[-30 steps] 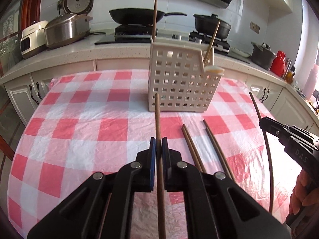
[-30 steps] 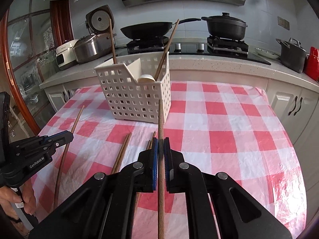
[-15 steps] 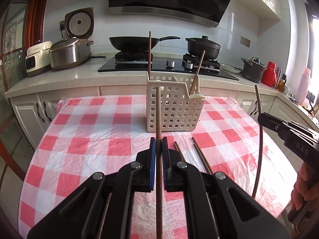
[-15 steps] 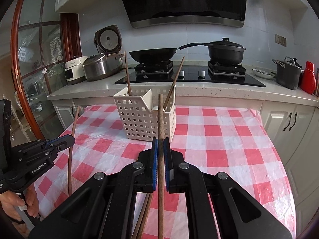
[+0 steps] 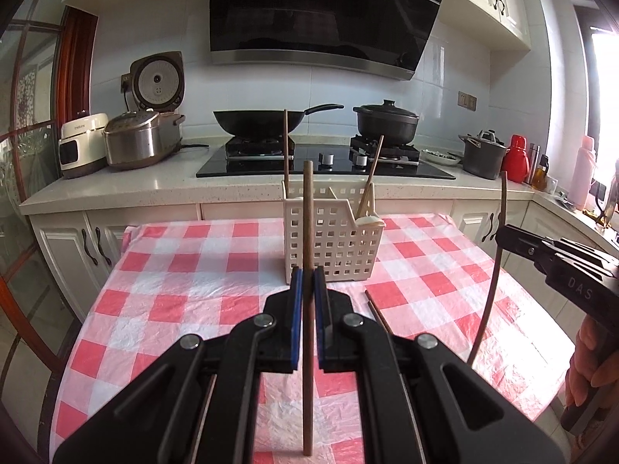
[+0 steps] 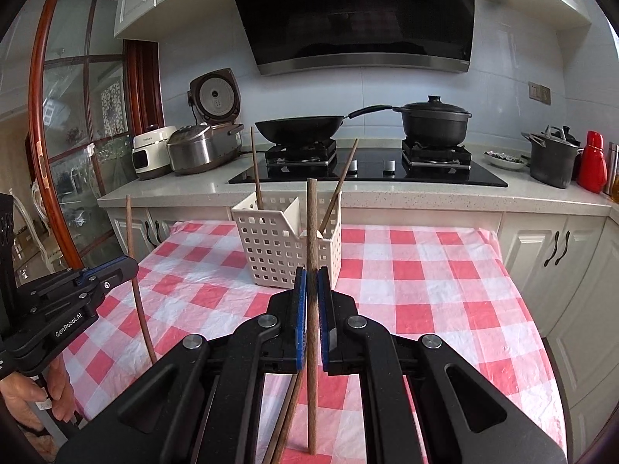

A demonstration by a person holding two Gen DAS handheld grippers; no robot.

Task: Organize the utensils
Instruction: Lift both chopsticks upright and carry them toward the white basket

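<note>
A white perforated basket [image 5: 332, 239] stands on the red-checked table, with two brown chopsticks upright in it; it also shows in the right wrist view [image 6: 282, 247]. My left gripper [image 5: 308, 282] is shut on a brown chopstick [image 5: 308, 212], held upright above the table in front of the basket. My right gripper [image 6: 312, 282] is shut on another brown chopstick [image 6: 312, 224], also upright. Each gripper shows in the other's view, the right one [image 5: 503, 232] and the left one [image 6: 131, 266]. Loose chopsticks [image 5: 377, 315] lie on the cloth.
The checked tablecloth [image 5: 185, 270] covers the table. Behind it runs a counter with a hob, a black wok [image 5: 255, 121], a black pot [image 5: 387, 120], rice cookers [image 5: 143, 143] at left and a red flask [image 5: 516, 156] at right. Cabinets stand close on the right.
Both grippers have lifted and tilted up with their chopsticks, from near the cloth to upright and higher. The basket now looks farther off and lower in both views.
</note>
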